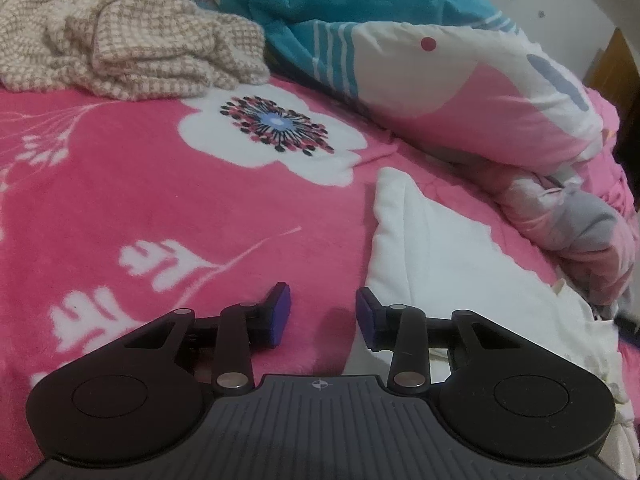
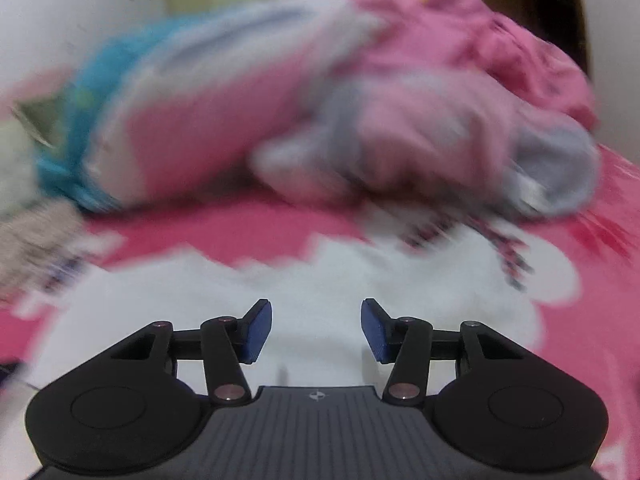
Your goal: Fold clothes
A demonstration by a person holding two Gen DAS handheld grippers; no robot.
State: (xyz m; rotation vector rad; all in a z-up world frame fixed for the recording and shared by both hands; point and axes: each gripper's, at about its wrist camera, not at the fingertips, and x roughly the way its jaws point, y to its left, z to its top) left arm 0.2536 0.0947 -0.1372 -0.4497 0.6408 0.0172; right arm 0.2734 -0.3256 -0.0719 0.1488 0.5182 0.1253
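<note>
Nearest, both the left gripper point(image 1: 322, 316) and the right gripper point(image 2: 316, 330) stand spread and hold nothing, probably between grasps. Beside them the white garment point(image 1: 452, 256) lies on the pink floral blanket point(image 1: 140, 184); beyond it wait a checked garment point(image 1: 132, 48) and a rumpled quilt point(image 1: 460, 92).

Bed point(image 1: 120, 184) – pink fleece cover with a big white flower print. Relative to the flower: beige houndstooth garment point(image 1: 128, 40) crumpled at far left, teal/pink/white quilt point(image 1: 440, 64) bunched behind and right, white garment point(image 1: 460, 264) lying flat near right – its edge touches the quilt.
</note>
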